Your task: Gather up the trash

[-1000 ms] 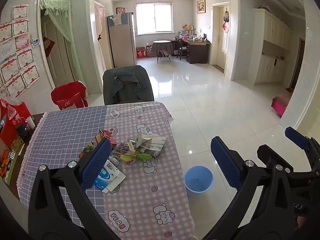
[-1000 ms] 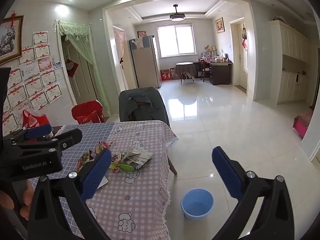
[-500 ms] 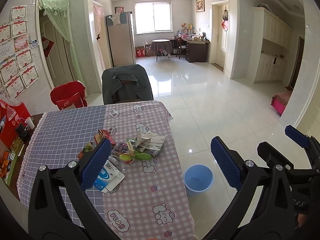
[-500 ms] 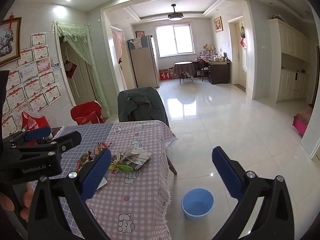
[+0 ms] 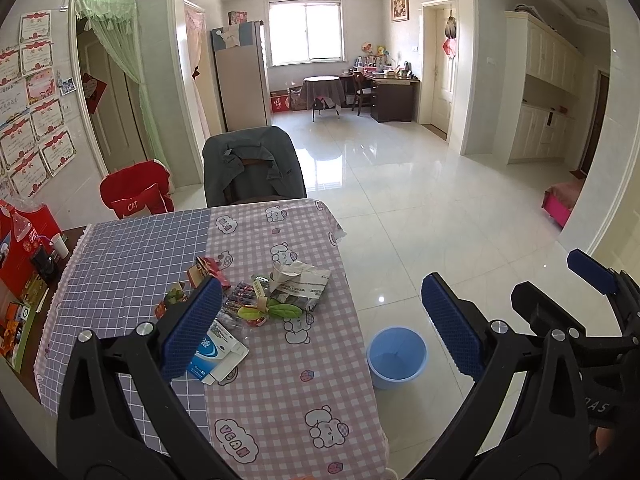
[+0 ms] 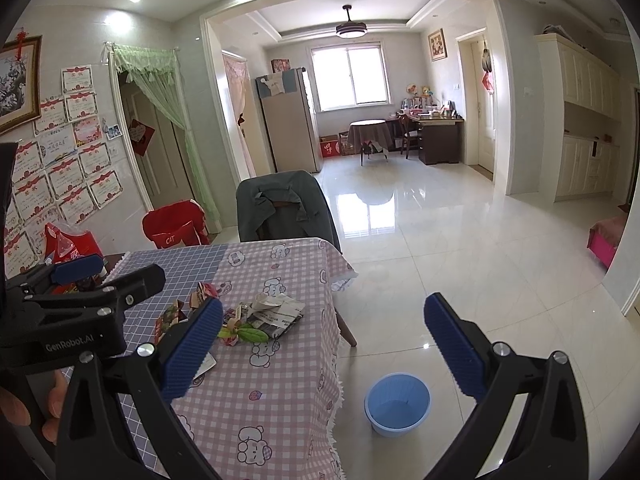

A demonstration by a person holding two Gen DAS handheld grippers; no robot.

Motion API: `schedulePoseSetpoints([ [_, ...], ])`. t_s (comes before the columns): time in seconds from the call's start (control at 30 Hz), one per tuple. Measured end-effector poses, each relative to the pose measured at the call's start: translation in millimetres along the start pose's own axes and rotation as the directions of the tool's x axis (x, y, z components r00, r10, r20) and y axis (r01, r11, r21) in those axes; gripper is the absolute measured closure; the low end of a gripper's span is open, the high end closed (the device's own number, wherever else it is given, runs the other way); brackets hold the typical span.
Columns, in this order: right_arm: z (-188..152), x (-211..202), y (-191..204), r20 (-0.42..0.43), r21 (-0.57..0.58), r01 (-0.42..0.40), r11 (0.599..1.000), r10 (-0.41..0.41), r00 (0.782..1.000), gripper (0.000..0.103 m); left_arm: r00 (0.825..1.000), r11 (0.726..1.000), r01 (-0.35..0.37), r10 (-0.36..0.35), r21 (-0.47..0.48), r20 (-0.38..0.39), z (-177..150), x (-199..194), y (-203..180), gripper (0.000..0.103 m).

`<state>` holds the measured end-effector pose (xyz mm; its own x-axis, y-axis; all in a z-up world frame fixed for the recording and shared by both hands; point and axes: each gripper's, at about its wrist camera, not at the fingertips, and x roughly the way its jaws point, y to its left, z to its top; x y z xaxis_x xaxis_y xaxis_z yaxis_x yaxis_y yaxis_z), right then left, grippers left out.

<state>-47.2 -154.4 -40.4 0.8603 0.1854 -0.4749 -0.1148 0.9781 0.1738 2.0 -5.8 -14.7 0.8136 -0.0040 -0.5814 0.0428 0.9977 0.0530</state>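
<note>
Hovering above the near end of the table (image 5: 304,408), both grippers are spread wide and hold nothing. The left gripper (image 5: 324,326) has its blue pads far apart: one pad overlaps the trash pile in view, the other sits over bare floor. The right gripper (image 6: 324,346) is equally released, left pad over the table edge, right pad over the floor tiles.

The trash pile (image 5: 256,300) sits mid-table on the pink checked cloth: crumpled newspaper (image 5: 302,284), green leaf scraps (image 5: 272,312), red snack wrappers (image 5: 206,270), and a blue-white box (image 5: 216,354) nearest the camera, partly behind the left pad. Items are touching or just beside each other.

A blue bin (image 5: 396,354) stands on the floor just beside the table's right side, upright; from the right wrist view it looks empty (image 6: 397,404).

At the far end of the table stands a chair (image 5: 252,168) draped with a grey jacket. The left gripper's body and part of a hand (image 6: 24,404) show at the left edge of the right wrist view.
</note>
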Motion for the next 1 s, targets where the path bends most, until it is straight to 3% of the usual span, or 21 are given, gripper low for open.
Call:
schedulePoseSetpoints([
  [1.0, 1.1, 0.1, 0.9, -0.008, 0.002, -0.01, 1.0, 0.011, 1.0, 0.004, 1.0, 1.0, -0.007, 0.007, 0.0, -0.012, -2.0, -1.4, -1.6, 0.005],
])
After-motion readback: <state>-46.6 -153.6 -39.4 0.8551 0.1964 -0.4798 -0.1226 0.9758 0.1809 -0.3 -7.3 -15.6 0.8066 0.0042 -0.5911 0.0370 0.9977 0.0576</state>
